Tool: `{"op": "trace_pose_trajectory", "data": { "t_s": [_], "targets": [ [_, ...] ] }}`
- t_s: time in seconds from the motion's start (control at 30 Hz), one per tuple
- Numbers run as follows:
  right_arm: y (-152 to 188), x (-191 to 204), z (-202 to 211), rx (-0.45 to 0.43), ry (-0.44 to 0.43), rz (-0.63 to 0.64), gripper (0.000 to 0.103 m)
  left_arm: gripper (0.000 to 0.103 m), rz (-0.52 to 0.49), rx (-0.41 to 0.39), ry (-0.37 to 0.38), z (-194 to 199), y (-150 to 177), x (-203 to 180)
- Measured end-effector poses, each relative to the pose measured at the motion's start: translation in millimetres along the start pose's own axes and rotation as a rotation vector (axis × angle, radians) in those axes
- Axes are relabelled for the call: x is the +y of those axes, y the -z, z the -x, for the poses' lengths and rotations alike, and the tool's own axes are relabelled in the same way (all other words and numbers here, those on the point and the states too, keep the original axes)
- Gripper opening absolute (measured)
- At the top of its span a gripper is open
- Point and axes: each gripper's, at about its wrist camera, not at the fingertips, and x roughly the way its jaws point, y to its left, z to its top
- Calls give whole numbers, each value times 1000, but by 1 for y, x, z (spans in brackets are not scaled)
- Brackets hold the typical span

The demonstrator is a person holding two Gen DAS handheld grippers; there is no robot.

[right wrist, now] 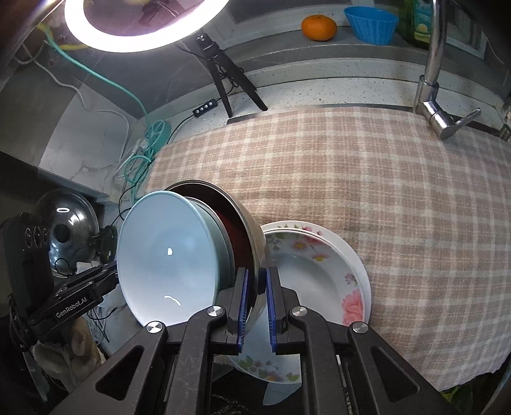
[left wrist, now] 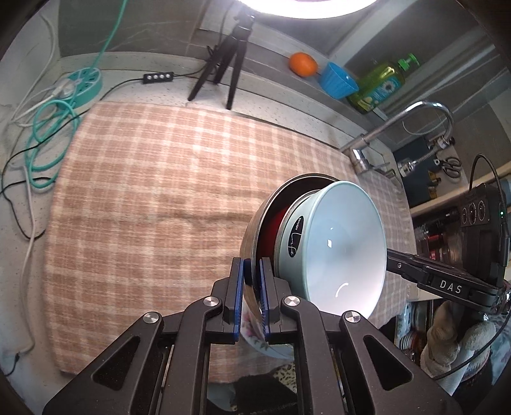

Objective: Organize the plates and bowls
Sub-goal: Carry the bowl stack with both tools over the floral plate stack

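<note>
Both claws pinch the steel bowl; only right view shows floral plates.

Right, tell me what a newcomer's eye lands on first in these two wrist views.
First, the nested stack tipped on edge in mid-frame: a pale blue bowl inside a steel bowl, whose rim is pinched by both the left gripper and the right gripper. Behind it, floral plates lie on the checked cloth. The glaring ring light crowns the scene, with an orange on the back ledge.
</note>
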Motion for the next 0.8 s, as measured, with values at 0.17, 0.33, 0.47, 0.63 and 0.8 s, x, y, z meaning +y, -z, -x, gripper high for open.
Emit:
{"op": "trace_pose_trajectory", "data": {
  "t_s": [0.17, 0.33, 0.47, 0.63, 0.8],
  "targets": [
    [14, -19, 8, 0, 10, -38, 10, 7, -34, 33, 14, -10, 7, -19],
    [29, -37, 12, 6, 22, -75, 10, 7, -58, 70, 19, -24, 12, -31],
    [37, -48, 12, 10, 27, -102, 10, 7, -76, 97, 18, -34, 15, -38],
    [46, -59, 8, 22, 28, -129, 10, 7, -91, 118, 11, -42, 18, -43],
    [52, -63, 3, 33, 23, -139, 10, 7, -91, 128, 3, -45, 20, -42]
  ]
}}
